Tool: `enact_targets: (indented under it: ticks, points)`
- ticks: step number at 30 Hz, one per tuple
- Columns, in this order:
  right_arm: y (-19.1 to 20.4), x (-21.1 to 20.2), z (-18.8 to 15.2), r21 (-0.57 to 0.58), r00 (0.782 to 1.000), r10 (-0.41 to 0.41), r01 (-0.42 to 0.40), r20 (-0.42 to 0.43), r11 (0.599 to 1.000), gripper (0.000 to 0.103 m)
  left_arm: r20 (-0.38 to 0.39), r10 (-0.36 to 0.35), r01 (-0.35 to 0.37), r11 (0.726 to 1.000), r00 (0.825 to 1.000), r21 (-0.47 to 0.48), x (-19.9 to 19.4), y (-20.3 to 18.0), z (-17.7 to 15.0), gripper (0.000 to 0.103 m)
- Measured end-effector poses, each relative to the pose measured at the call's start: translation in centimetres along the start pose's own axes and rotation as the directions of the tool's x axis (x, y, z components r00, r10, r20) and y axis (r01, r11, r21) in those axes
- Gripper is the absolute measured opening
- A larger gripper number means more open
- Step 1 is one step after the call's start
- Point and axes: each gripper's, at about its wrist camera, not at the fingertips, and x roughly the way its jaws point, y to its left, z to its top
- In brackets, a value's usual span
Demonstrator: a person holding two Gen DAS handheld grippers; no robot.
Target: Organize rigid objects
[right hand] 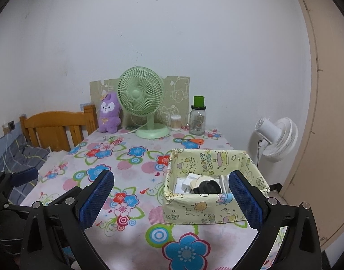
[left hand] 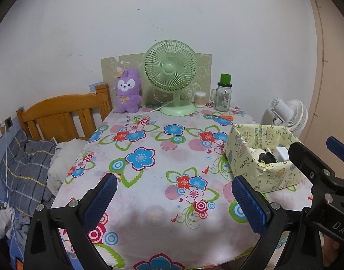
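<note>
Floral cloth [right hand: 136,171] covers your table: plush [right hand: 109,113], fan [right hand: 140,101], jar [right hand: 197,119] along the back, scissors [right hand: 192,141] loose. Your left gripper [left hand: 174,200] and right gripper [right hand: 170,196] gape empty. Box [right hand: 208,209] at right holds several items, so sorting looks nearly done.

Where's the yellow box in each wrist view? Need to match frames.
Left wrist: yellow box at right of frame, beside the right finger, partly hidden by the other gripper.
Right wrist: yellow box at lower centre-right, behind the right finger, fully visible.
Shared landmark: green fan at the table's far edge.
</note>
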Motion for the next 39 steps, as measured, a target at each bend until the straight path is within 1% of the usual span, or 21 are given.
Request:
enact_targets:
  ticks: [7, 16, 22, 39]
  points:
    - [-0.8, 0.1, 0.1, 0.04, 1.0, -0.002, 0.002, -0.005, 0.999, 0.103, 0.034, 0.018, -0.016, 0.999, 0.999, -0.036, -0.2, 0.5, 0.1, 0.103]
    - [-1.0, 0.3, -0.2, 0.04, 1.0, -0.019, 0.019, -0.01, 0.999, 0.103, 0.037, 0.019, -0.019, 1.0, 0.999, -0.021, 0.0, 0.4, 0.1, 0.103]
    - [-1.3, 0.8, -0.3, 0.045, 0.999, -0.031, 0.032, -0.024, 0.998, 0.103, 0.039, 0.012, -0.011, 0.999, 0.999, -0.035, 0.0, 0.4, 0.2, 0.103]
    - [-1.1, 0.8, -0.5, 0.044, 0.999, -0.031, 0.032, -0.024, 0.999, 0.103, 0.044, 0.018, -0.017, 0.999, 0.999, -0.033, 0.0, 0.4, 0.3, 0.103]
